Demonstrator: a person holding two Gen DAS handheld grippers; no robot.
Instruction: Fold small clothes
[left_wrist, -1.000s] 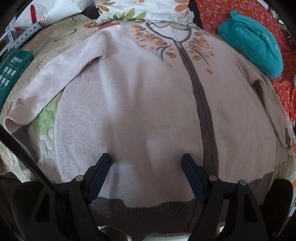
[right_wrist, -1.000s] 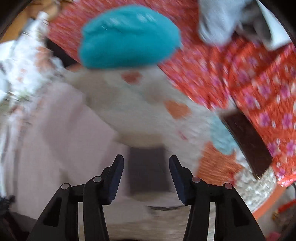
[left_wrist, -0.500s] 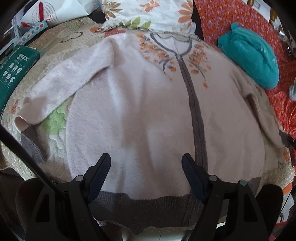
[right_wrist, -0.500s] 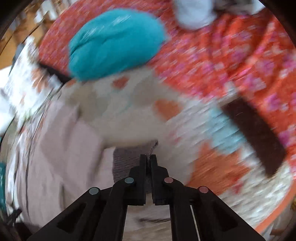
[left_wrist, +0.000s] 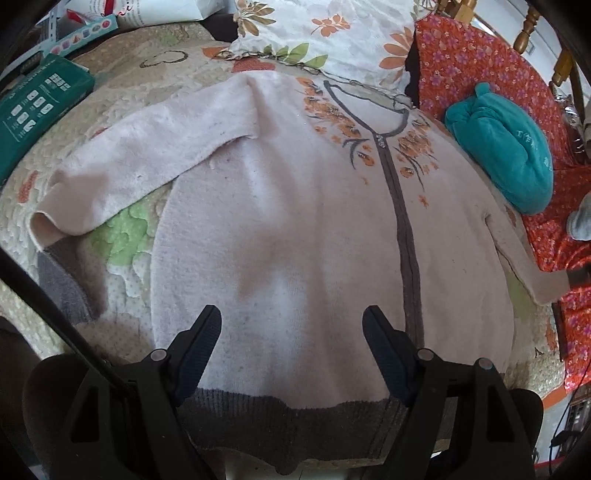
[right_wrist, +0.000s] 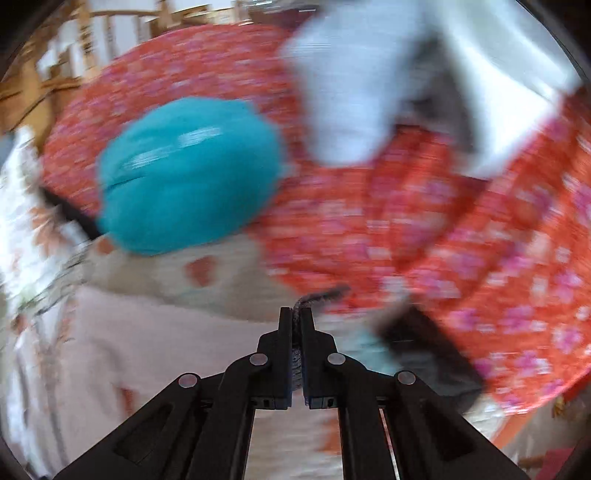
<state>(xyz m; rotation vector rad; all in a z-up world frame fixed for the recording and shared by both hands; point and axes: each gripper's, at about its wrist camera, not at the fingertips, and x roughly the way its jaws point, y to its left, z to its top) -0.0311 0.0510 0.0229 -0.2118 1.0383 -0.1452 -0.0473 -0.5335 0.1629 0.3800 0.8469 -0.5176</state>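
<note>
A pale pink zip cardigan (left_wrist: 295, 206) with grey trim and orange flower embroidery lies flat, front up, on a quilted bed. Its left sleeve (left_wrist: 122, 162) is spread out to the side, its right sleeve (left_wrist: 517, 254) runs toward the red cover. My left gripper (left_wrist: 291, 328) hovers open above the lower body of the cardigan, nothing between its fingers. In the blurred right wrist view, my right gripper (right_wrist: 294, 314) is shut on the grey cuff (right_wrist: 317, 297) of the right sleeve and holds it lifted above the bed, with the pink cardigan (right_wrist: 129, 350) below and to the left.
A teal folded garment (left_wrist: 502, 147) (right_wrist: 184, 181) lies on a red floral cover (left_wrist: 480, 62) (right_wrist: 424, 240). A floral pillow (left_wrist: 325, 33) sits past the collar. A green box (left_wrist: 33, 107) lies at the far left. Light grey clothes (right_wrist: 351, 92) rest on the red cover.
My right gripper shut on the grey sleeve cuff and rose with it. My left gripper drew back and up, so more of the cardigan shows.
</note>
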